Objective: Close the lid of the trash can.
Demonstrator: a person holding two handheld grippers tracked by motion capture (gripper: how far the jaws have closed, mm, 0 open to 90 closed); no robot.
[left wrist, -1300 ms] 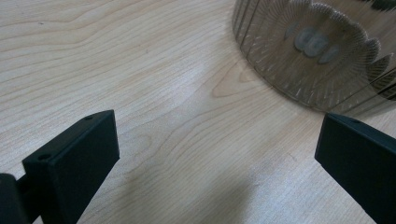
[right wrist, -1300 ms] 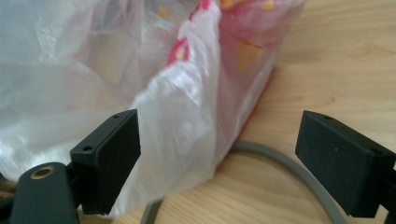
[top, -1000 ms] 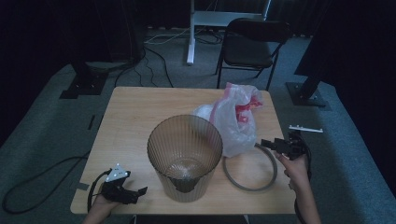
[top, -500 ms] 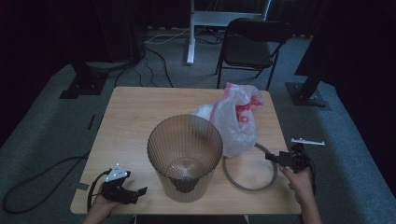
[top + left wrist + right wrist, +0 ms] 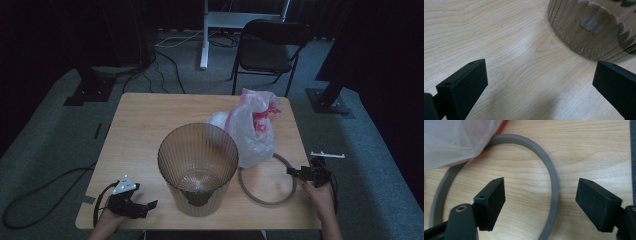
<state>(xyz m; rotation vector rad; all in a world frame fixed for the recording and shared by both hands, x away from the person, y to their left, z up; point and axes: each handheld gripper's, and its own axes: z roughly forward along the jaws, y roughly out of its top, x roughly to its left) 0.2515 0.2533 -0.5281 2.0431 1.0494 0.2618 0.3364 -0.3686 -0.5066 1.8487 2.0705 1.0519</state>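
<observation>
Since a second ago the right gripper [image 5: 295, 171] has come down from above the table's right edge toward the person and now sits low at the near-right rim of the grey ring [image 5: 265, 202], while the left gripper [image 5: 145, 205] has kept its place at the near-left corner of the wooden table [image 5: 145, 125]. In the right gripper view the jaws stand wide apart and straddle the ring's band [image 5: 552, 192], one jaw inside the loop and one outside, neither touching it as far as can be seen. The ring lies flat on the table, just right of the ribbed translucent wastebasket [image 5: 198, 167], with its far edge tucked under the plastic bag [image 5: 252, 130]. The left gripper's jaws are also spread, empty, pointed at the base of the wastebasket [image 5: 594, 27] and well short of it.

The step in hand looks like picking up the ring, probably to fit it on the bin. Next, the right jaws need to settle a little lower around the band and close, then lift it clear of the bag
</observation>
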